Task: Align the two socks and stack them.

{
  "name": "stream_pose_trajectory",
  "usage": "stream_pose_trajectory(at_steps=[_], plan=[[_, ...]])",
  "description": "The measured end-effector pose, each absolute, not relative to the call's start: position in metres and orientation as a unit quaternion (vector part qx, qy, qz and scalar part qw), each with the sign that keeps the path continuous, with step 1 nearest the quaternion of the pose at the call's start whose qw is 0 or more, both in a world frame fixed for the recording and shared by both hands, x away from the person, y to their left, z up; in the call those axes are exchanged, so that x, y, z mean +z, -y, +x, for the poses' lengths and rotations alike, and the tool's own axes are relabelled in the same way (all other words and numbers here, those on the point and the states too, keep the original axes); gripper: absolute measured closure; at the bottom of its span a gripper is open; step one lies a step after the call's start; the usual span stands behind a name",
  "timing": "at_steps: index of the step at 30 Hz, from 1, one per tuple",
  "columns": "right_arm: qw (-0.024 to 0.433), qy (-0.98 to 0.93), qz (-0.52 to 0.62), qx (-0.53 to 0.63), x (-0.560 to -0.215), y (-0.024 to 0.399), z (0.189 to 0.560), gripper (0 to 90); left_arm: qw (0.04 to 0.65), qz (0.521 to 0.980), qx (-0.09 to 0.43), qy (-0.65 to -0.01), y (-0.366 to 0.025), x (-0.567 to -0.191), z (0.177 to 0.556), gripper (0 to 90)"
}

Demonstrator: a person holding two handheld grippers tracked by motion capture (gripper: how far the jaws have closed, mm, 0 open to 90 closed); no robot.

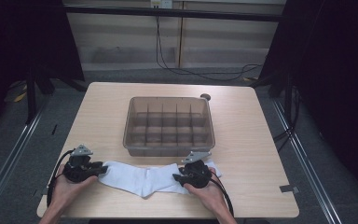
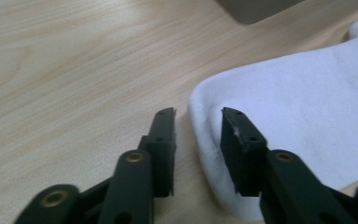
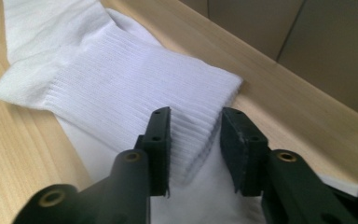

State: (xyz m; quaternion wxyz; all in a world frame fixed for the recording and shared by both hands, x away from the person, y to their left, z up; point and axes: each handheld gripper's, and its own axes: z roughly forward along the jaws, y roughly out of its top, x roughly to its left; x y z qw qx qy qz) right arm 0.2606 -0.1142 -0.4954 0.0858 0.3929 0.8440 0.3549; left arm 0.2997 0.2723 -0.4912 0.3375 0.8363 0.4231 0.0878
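Socks (image 1: 144, 178) flat on table (image 1: 256, 154), not yet in bin (image 1: 168, 125). Your L gripper (image 2: 198, 135) spread astride toe edge, R gripper (image 3: 195, 140) spread astride cuff; neither pinching yet. Grab, fold, binning all left.

Two white socks (image 1: 142, 178), one divided plastic bin (image 1: 169, 125), two claws, on one table (image 1: 242, 121).

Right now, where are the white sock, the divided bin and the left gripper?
white sock (image 1: 144, 179), high view, middle fold.
divided bin (image 1: 168, 147), high view, near wall.
left gripper (image 2: 198, 120), left gripper view, between fingertips.
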Motion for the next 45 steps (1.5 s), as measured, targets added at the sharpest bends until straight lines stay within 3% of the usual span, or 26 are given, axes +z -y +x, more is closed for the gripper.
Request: stream_pose_trajectory(at_steps=[5,12,14,18,34,45], plan=[[0.092,-0.845,0.387,0.358,-0.495,0.111,0.259,76.3,0.338,0.844,0.079,-0.409,-0.270,-0.490,0.299,86.5],[0.088,-0.839,0.391,0.369,-0.492,0.112,0.260,77.5,0.354,0.836,0.074,-0.413,-0.275,-0.488,0.300,87.1],[0.088,-0.840,0.389,0.369,-0.492,0.112,0.260,83.4,0.354,0.836,0.073,-0.413,-0.276,-0.487,0.300,87.1],[0.081,-0.835,0.392,0.378,-0.489,0.113,0.261,85.9,0.362,0.831,0.073,-0.416,-0.278,-0.484,0.300,87.1],[0.069,-0.813,0.386,0.432,-0.457,0.122,0.255,86.4,0.410,0.810,0.066,-0.414,-0.288,-0.461,0.297,87.2],[0.072,-0.796,0.395,0.453,-0.436,0.151,0.251,86.7,0.437,0.806,0.049,-0.395,-0.278,-0.443,0.292,87.4]])
